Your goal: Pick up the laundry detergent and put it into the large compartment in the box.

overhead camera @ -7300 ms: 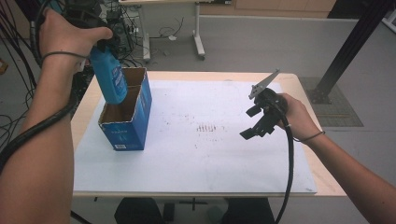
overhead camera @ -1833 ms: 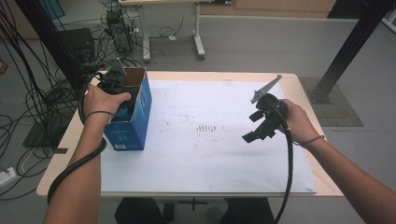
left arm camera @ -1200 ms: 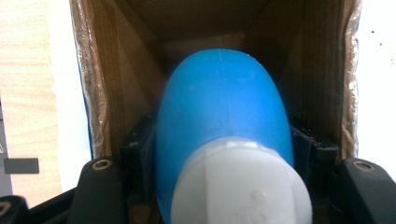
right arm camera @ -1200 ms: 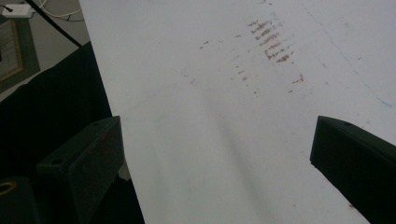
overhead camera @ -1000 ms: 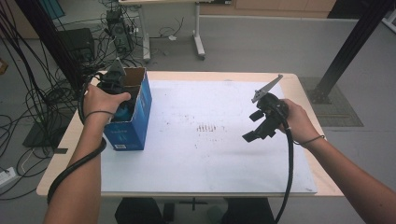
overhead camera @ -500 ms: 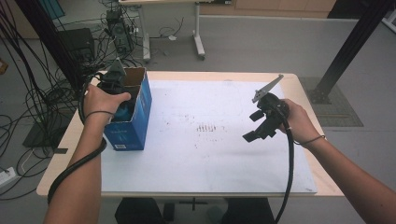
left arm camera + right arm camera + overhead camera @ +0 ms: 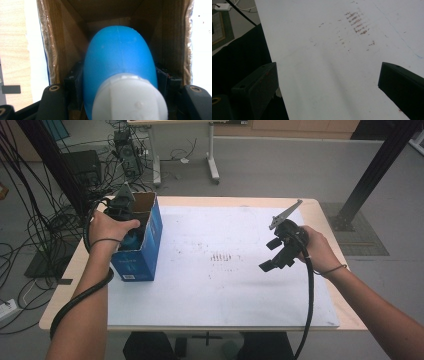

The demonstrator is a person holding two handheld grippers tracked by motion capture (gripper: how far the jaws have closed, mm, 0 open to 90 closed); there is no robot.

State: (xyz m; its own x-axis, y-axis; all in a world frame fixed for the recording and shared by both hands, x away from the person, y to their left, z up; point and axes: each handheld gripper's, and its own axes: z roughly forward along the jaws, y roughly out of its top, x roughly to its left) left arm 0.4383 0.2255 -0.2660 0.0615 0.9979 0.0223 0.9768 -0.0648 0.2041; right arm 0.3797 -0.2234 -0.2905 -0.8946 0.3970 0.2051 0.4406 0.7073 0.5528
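Note:
A blue bottle (image 7: 117, 57) with a white cap (image 7: 128, 100) stands inside the open blue cardboard box (image 7: 137, 257) at the table's left. My left gripper (image 7: 129, 227) reaches down into the box, and its black jaws press on both sides of the bottle. In the high view a bit of the bottle (image 7: 132, 240) peeks out under the hand. My right gripper (image 7: 269, 254) hangs over the right half of the white mat (image 7: 225, 290). In the right gripper view that gripper (image 7: 327, 87) stands open with bare mat between its jaws.
Brown smudges (image 7: 220, 257) mark the mat's middle. The wooden table edge (image 7: 70, 270) runs left of the box. Cables (image 7: 30, 220) cover the floor at the left, a second table's leg (image 7: 212, 165) stands behind, and a black post (image 7: 370, 175) rises at the right.
The left hand held the blue bottle above the box seven seconds ago; now it is lowered inside. Over the last second neither hand has moved.

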